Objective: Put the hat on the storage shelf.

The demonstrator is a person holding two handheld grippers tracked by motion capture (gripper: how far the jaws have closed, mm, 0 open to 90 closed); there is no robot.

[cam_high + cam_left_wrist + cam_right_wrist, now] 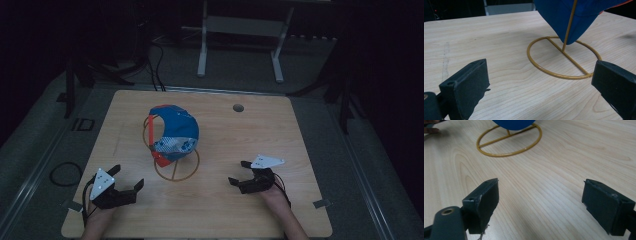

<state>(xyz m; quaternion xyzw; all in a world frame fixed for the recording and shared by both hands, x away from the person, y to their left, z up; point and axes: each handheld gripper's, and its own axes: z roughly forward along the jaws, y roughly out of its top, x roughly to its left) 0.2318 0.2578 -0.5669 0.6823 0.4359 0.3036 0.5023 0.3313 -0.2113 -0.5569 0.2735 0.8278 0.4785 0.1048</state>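
Nearest, at the table's near edge, the left gripper [125, 184] and the right gripper [240, 172] rest low over the wood, each with its jaws spread wide and nothing between them. Their pads look like matte black foam, slightly frayed on the right gripper's left pad.

The table [280, 135] is pale, smooth wood-grain laminate with a small round cable hole [238, 108] toward its far edge.

Farther in, left of centre, stands a thin gold wire stand [176, 170]: a flat ring base with a crossbar and a slim upright rod, hard, glossy and probably light enough to tip or slide if pulled. On it hangs a blue cap [175, 127] of soft fabric with a patterned white panel and red-orange trim. It should be light, limp and easy to crumple, not fragile. A pinch on the stiffer brim or the lower fabric edge looks the likeliest hold, perhaps with the other jaws steadying the ring.
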